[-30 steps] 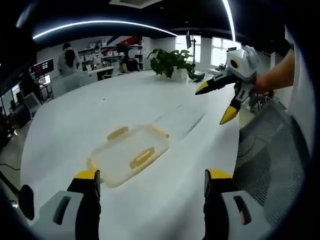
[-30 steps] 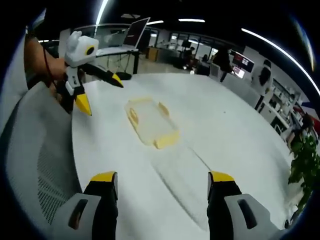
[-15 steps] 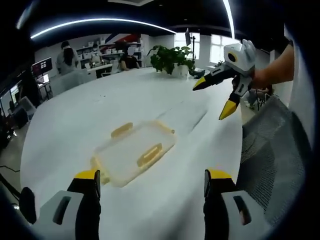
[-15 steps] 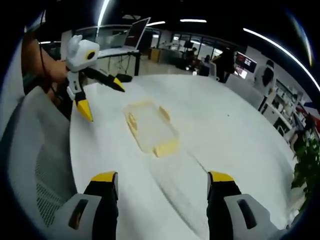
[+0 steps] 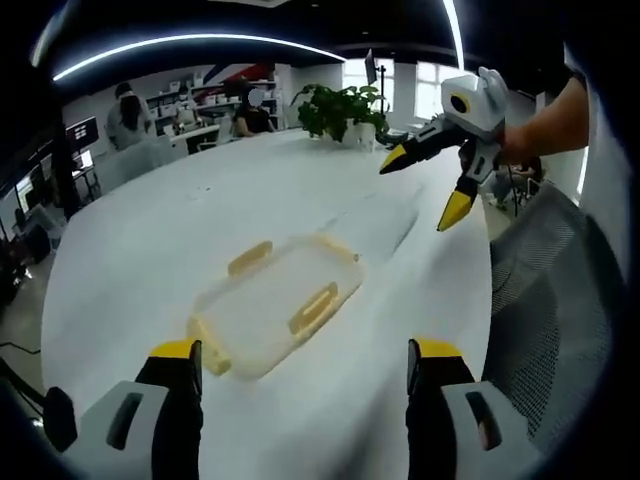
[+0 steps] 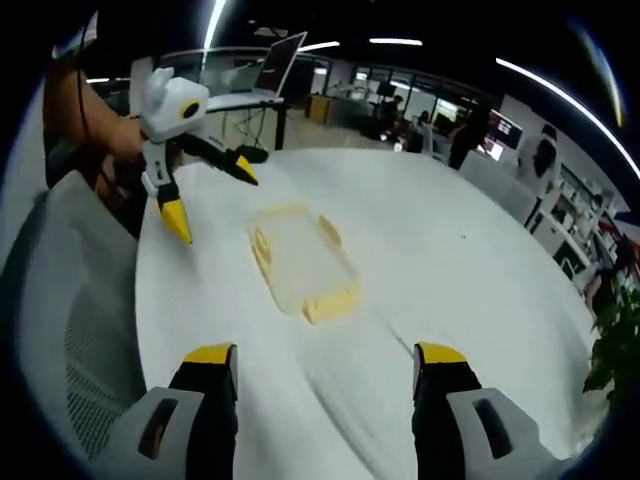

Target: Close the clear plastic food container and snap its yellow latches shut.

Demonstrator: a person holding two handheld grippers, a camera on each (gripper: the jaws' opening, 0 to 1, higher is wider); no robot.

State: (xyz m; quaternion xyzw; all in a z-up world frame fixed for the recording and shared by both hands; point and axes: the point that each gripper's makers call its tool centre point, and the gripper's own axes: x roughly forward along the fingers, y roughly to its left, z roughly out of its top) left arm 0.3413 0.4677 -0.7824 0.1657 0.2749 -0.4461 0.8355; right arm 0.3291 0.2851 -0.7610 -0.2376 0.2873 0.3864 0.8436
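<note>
Lying flat on the white table, the clear container may slide if the wide-open left gripper or the equally wide, empty right gripper pushes one yellow latch sideways.

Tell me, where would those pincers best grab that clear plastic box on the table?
Probably by a yellow latch on a long side of the clear food container, coming from above. The container lies flat and low on the white table, too wide to span, while the latches stick out as small tabs. Both the left gripper and right gripper are open, off it.
</note>
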